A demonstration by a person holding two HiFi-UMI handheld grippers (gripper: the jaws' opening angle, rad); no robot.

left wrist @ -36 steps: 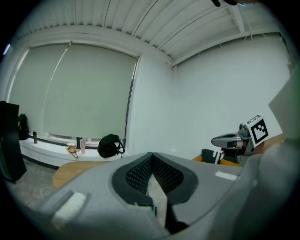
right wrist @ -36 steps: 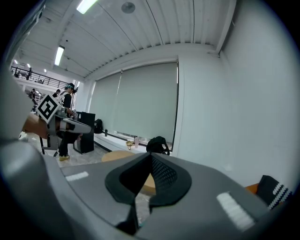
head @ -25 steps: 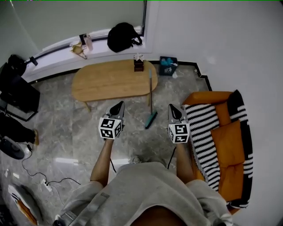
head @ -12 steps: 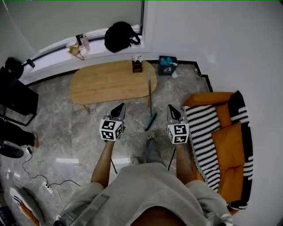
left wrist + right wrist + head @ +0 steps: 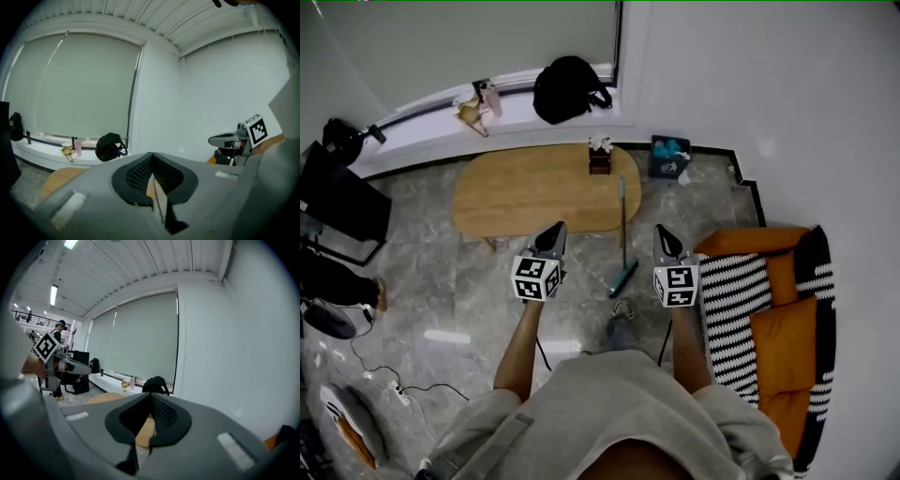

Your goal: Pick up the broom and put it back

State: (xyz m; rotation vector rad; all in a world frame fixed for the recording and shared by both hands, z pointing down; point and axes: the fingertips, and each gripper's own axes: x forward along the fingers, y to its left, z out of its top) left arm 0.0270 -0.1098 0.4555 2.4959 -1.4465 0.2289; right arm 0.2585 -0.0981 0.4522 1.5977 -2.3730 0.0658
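The broom (image 5: 623, 234) has a thin grey handle leaning on the right end of the oval wooden table (image 5: 516, 192). Its teal head (image 5: 624, 278) rests on the marble floor. In the head view my left gripper (image 5: 553, 230) hovers left of the broom head, and my right gripper (image 5: 663, 232) hovers right of it. The broom stands between them, and neither touches it. Both grippers are shut, with the jaws meeting in a point and nothing held. The left gripper view shows its shut jaws (image 5: 152, 155) aimed at the window wall, and the right gripper view shows the same for its jaws (image 5: 151, 397).
A small dark box (image 5: 600, 157) sits on the table's far end. A teal bin (image 5: 668, 157) stands in the corner and a black backpack (image 5: 567, 87) lies on the sill. An orange sofa with a striped throw (image 5: 736, 309) is at right. Cables (image 5: 375, 370) and black gear (image 5: 342, 202) are at left.
The person has stepped forward, and one foot now shows below the broom head. Both grippers have moved with the body towards the table and broom. The broom has not moved.
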